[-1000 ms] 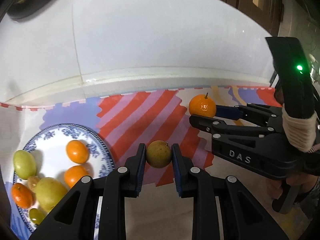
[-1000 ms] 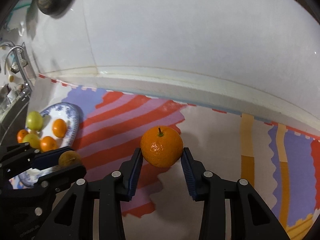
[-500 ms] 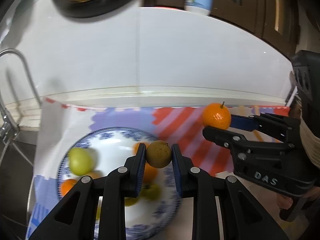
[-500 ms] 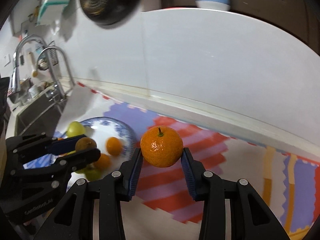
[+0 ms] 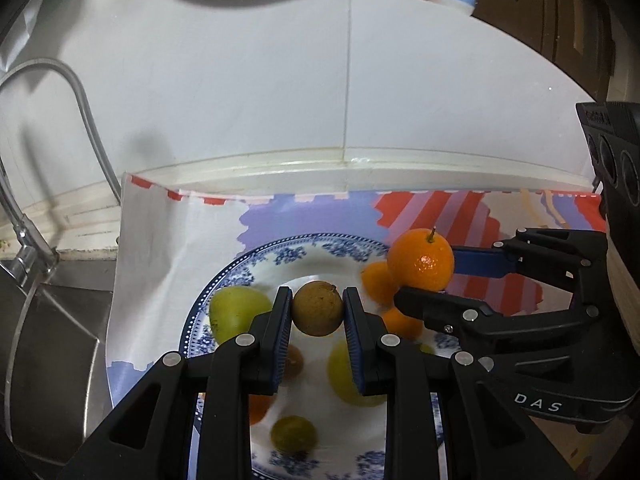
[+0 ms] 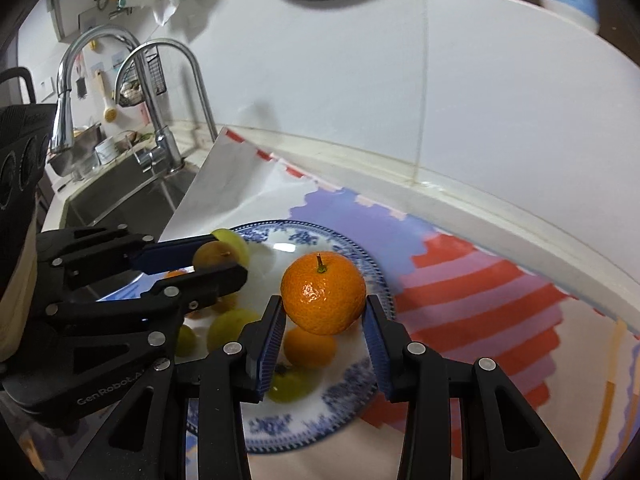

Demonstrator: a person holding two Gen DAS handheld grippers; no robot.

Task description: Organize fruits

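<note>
Mandarin point(image 6: 323, 295): near-round, no clear long axis; short dark stem points straight up, slightly tilted toward the wall. Skin bright orange, glossy, finely pitted, one highlight on the front. Clamped between the blue pads of the right gripper point(image 6: 324, 332), held in the air above the near-right part of the blue-and-white plate point(image 6: 362, 258).

Brown fruit point(image 5: 317, 308): round, dull tan-brown, rough matte skin, small nub at upper right. Pinched between both pads of the left gripper point(image 5: 316, 334), suspended over the plate's middle.

The two grippers sit side by side, the mandarin just right of the brown fruit, not touching.

On the plate below: green fruits point(image 5: 236, 309) and small orange fruits point(image 6: 310, 346), some blurred. Plate rests on a striped red, lilac and white mat point(image 6: 480, 292) beside a steel sink point(image 6: 120, 196) with faucets point(image 6: 160, 92).
</note>
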